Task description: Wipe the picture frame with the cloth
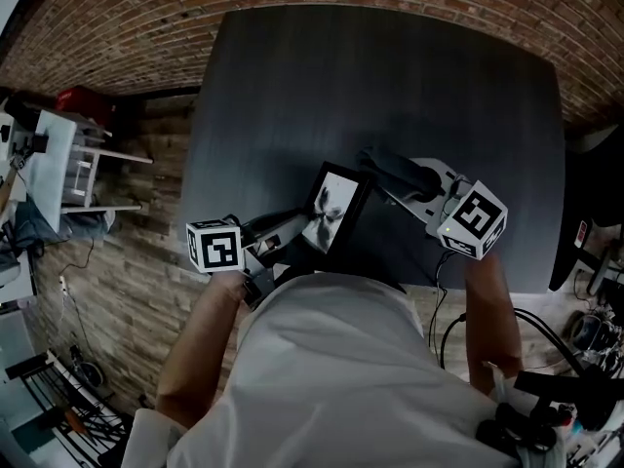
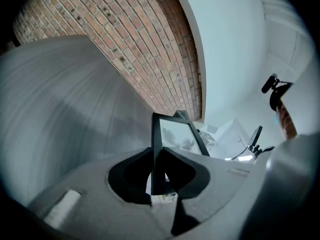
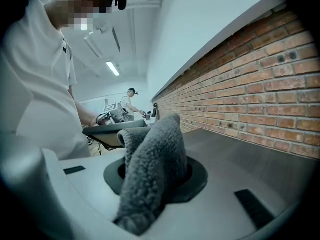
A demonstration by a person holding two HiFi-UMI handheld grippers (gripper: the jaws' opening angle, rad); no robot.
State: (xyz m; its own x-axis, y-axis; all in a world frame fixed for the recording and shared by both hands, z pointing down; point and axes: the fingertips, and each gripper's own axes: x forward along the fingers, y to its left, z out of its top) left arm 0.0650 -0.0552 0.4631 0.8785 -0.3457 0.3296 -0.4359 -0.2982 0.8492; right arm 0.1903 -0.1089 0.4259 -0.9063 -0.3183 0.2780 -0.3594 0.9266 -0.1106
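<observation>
With the left gripper [image 2: 156, 176] clamped on the picture frame [image 2: 175, 134] edge and the right gripper [image 3: 155, 171] pinching the cloth [image 3: 150, 154], we should wipe lightly.

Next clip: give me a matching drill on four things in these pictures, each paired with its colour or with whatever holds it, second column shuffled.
Things:
1. picture frame
2. cloth
3. table
4. wall

Colour or state:
a. red brick
b. gripped in the right gripper
c. dark grey top
d. edge clamped in the left gripper

Pairs: 1-d, 2-b, 3-c, 4-a
</observation>
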